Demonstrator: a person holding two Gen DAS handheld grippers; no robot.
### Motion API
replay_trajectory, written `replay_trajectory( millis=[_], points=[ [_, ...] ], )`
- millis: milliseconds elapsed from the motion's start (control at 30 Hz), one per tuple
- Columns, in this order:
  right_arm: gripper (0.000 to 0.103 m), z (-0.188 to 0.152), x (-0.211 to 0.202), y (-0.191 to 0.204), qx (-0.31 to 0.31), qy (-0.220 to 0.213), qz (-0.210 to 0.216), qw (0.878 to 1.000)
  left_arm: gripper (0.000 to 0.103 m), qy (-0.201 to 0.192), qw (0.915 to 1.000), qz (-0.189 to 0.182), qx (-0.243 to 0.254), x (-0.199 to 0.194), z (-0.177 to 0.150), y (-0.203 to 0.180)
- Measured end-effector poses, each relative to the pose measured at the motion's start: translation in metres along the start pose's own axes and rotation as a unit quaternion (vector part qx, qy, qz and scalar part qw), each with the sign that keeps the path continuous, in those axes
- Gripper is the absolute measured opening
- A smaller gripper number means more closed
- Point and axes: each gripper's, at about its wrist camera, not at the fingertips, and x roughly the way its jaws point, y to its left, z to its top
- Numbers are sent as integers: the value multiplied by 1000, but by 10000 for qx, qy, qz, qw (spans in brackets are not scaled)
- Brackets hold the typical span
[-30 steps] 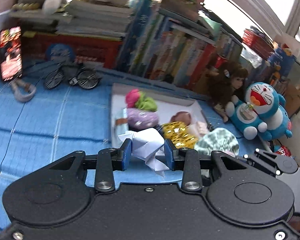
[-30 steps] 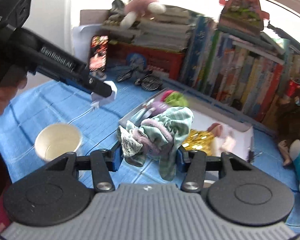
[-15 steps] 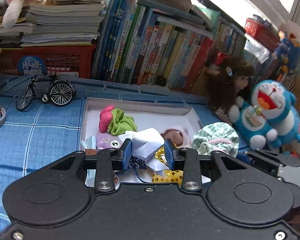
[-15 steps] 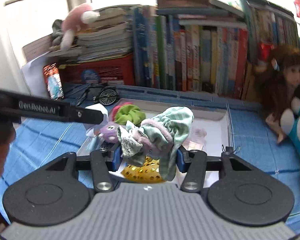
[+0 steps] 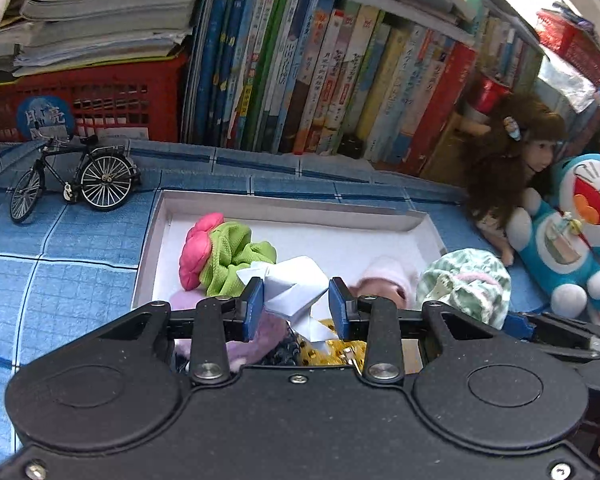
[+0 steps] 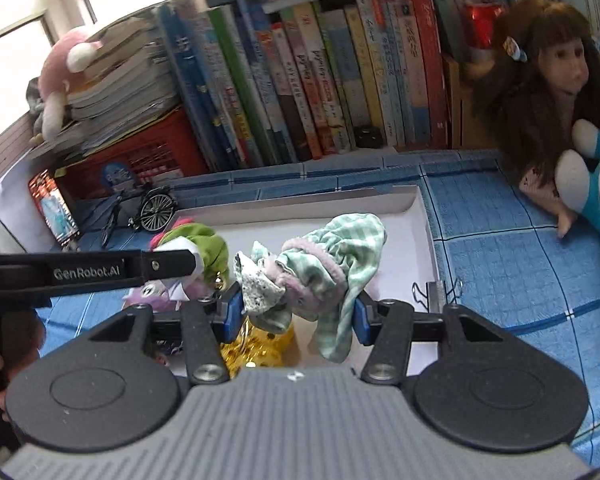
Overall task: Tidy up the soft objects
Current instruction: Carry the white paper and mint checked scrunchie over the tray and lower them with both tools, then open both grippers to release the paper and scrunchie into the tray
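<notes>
- The left gripper (image 5: 296, 306) has its jaws clamped on a folded white paper piece (image 5: 294, 286) above the white tray (image 5: 292, 210).
- The right gripper (image 6: 298, 306) grips a green checked scrunchie bundle (image 6: 320, 268) over the tray's near edge.
- Best to lower each onto bare tray floor near its far wall, then let go, clear of the pink-and-green scrunchie (image 5: 220, 254).

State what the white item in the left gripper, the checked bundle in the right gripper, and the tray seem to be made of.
White item: looks like folded paper, matte, with sharp creases and flat facets.
Checked bundle: soft woven cloth, mint-and-white check with fuzzy pink trim and a lace edge.
Tray: probably white cardboard, with thin folded walls.
</notes>
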Motion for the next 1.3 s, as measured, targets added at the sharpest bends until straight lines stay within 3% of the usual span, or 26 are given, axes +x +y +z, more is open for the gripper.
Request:
replay_trajectory(
  millis=[400,533,667,767,967,1300],
  points=[
    [57,20,19,-13,289,-220,305,9989,34,106,9995,221,186,36,11,-12],
    [58,19,33,-19,468,20,344,9983,34,289,9994,174,121,43,7,-9],
    [62,11,40,-20,467,187,303,9983,42,333,9992,148,149,44,2,-8],
    [76,9,34,-23,604,141,406,9972,47,309,9993,154,132,38,2,-8],
    [89,12,11,-21,672,-66,577,9960,60,174,9996,172,167,16,3,-10],
    [92,8,-41,-16,612,-473,654,9949,68,-18,9993,184,323,-41,-9,-3]
  ],
)
